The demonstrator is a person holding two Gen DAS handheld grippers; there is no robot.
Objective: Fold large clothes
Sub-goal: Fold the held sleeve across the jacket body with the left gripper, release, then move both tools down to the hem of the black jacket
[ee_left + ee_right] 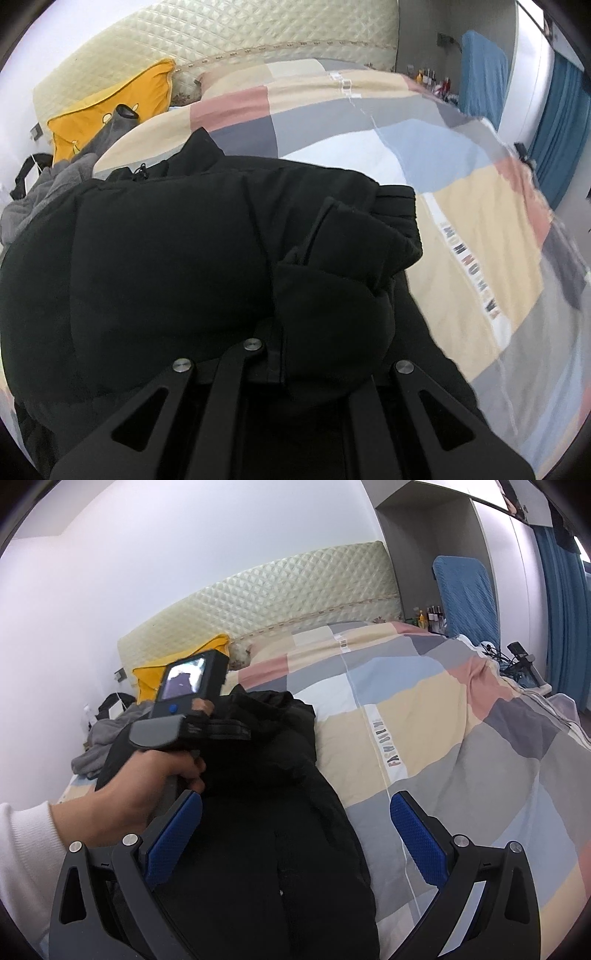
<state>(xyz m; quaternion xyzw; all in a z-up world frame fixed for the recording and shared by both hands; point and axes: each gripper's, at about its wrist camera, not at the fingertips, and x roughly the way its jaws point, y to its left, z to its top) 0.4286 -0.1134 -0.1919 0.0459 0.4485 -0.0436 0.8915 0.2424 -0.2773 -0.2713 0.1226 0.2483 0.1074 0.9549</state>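
A black puffer jacket (159,251) lies on the bed over a patchwork duvet (476,236). In the left wrist view a black sleeve or fold (332,317) bulges right over my left gripper (295,354), whose fingertips are buried in the fabric; it looks shut on the jacket. In the right wrist view the jacket (266,849) runs up the middle. My right gripper (295,834) is open and empty, blue pads (417,834) spread wide above the jacket's lower part. The left hand holding the other gripper's handle (184,701) is at the left, over the jacket's upper part.
A yellow pillow (110,107) and a quilted headboard (258,33) are at the bed's head. Grey clothes (107,738) are piled at the left edge. A blue-covered chair (465,598) and blue curtains (565,602) stand to the right of the bed.
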